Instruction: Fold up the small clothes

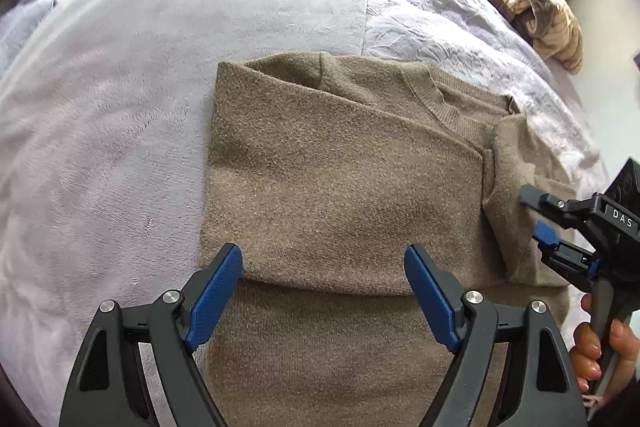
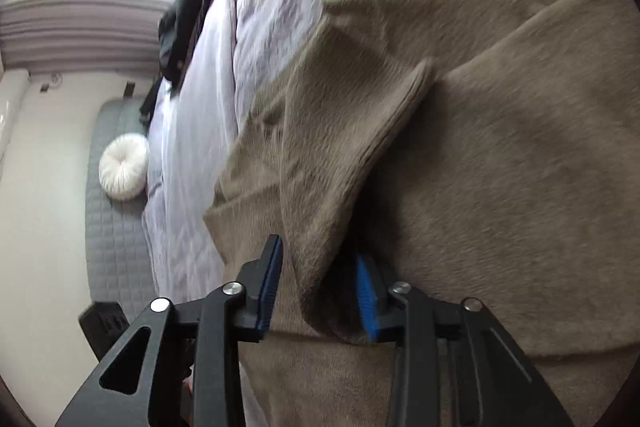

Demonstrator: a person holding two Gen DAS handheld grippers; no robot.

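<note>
The left gripper (image 1: 323, 277) hangs with its jaws spread wide and nothing between them, its blue pads (image 1: 216, 301) poised over the lower fold edge of the brown sweater (image 1: 340, 187). The right gripper (image 2: 318, 291) has its jaws partly apart; a folded sleeve (image 2: 344, 163) of the sweater runs down between them, and the pads do not appear to press on it. From the left wrist view, the right gripper sits at the sweater's right edge, its handle in a person's hand (image 1: 600, 351). The sweater lies flat on the bed, one sleeve folded across its chest, the ribbed collar (image 1: 448, 107) toward the far side. Under it is a pale lilac fleece blanket (image 1: 160, 87) on a quilted bedspread (image 1: 432, 19). A striped garment (image 1: 532, 7) is heaped near the bed's far corner, and a round white cushion (image 2: 124, 167) rests at the bed's edge.
</note>
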